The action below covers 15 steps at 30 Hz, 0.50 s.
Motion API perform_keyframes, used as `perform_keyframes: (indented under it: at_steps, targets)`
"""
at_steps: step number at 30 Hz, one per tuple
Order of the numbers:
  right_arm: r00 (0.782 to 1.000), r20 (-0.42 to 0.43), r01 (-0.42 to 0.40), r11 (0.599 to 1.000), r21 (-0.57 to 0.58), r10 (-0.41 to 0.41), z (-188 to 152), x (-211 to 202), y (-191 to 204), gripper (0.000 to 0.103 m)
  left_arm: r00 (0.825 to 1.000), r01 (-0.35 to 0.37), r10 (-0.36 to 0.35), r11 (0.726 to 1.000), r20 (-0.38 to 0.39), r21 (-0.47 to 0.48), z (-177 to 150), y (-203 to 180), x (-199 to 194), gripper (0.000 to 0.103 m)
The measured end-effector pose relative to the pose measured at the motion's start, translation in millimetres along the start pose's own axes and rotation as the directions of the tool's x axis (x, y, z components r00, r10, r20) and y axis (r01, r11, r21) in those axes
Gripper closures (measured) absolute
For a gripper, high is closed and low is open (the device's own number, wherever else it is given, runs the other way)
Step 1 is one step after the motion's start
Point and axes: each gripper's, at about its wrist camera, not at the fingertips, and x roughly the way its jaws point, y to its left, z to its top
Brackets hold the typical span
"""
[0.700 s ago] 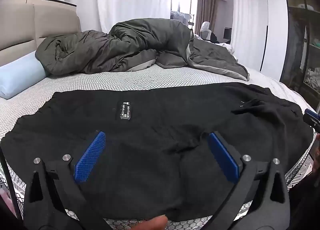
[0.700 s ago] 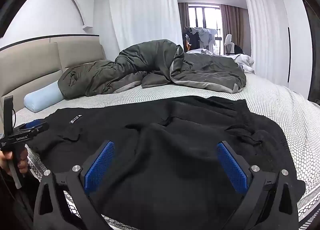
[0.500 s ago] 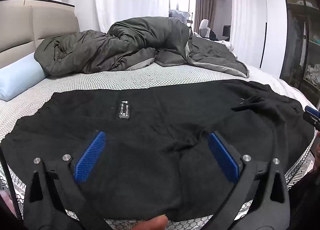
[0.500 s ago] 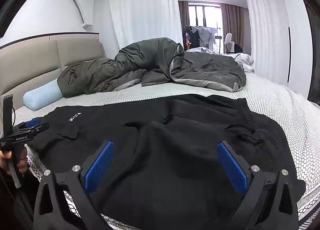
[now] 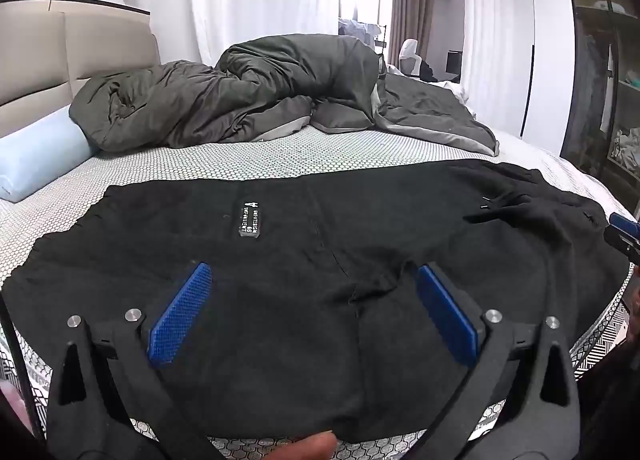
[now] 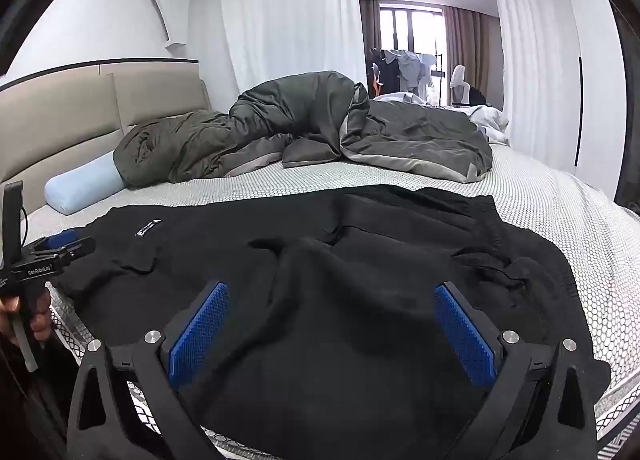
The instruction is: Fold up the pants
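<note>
1. We hold the left gripper over the near edge of the black pants, its jaws spread wide with nothing between the pads.
2. The right gripper hangs over the bunched end of the same pants, jaws equally wide apart and clear of the cloth.
3. The pants lie crosswise along the near side of the bed, fairly flat around the sewn label and rumpled toward the waistband end (a ridge of cloth stands up there in the right view).
4. Risk: if we pinch at that ridge, we probably catch only one layer, and the fold comes out skewed.
5. Risk: the near hem sits right at the mattress edge, so a careless pull toward us could drag the pants off.
6. The grey duvet lies well apart, so it should not interfere.
</note>
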Motion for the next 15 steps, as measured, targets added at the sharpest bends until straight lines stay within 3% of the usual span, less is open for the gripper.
perform_keyframes:
  at_steps: [15]
  targets:
    - [1.000, -0.001, -0.002, 1.000, 0.003, 0.002, 0.1, 0.0, -1.1, 0.000, 1.000, -0.002, 0.002, 1.000, 0.002, -0.001, -0.6, -1.4, 1.4, 0.001]
